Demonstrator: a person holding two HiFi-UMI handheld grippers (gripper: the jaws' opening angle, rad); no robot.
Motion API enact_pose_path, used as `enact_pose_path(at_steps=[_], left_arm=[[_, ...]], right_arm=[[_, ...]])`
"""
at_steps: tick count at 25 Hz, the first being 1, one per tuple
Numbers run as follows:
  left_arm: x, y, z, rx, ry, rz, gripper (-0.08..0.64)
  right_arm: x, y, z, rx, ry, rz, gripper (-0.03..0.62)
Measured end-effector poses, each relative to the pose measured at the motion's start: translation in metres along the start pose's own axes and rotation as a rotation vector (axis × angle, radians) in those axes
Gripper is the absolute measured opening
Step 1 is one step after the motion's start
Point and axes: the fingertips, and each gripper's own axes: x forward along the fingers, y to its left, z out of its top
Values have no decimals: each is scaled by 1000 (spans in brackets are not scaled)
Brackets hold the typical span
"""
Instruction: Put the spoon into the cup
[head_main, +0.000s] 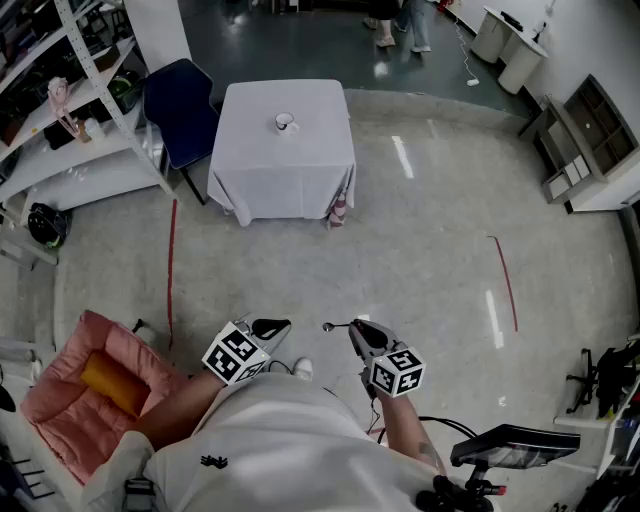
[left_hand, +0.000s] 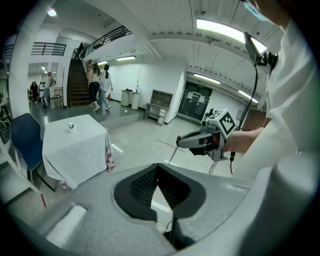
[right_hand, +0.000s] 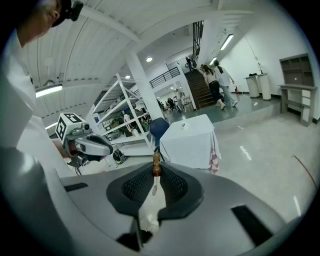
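A white cup stands on a table under a white cloth, far ahead across the floor; the cup shows small in the left gripper view too. My right gripper is shut on a small spoon, whose thin end sticks out to the left. In the right gripper view the spoon shows a brown beaded end between the pads. My left gripper is held beside it; its pads meet at the tips with nothing between them. Both grippers are close to my body, well short of the table.
A blue chair stands at the table's left, with metal shelves beyond it. A pink cushion with an orange roll lies at my left. Red tape lines mark the floor. People stand by distant stairs. Cabinets line the right wall.
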Motion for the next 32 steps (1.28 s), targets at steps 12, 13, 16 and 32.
enact_pose_path(at_steps=[12,13,16,32], left_arm=[[11,76,21,-72,-63,51,9],[16,87,25,-74,-65,50,9],[34,129,44,-71,-79,41,9],[52,402,161,-58,-161,65,9]], right_arm=[[60,-33,45,-30,15,19,44],[68,-39,52,-24,14,18,44],[98,-60,78,-11,15,11,44],[323,-141,296,-75,-11,-33,44]])
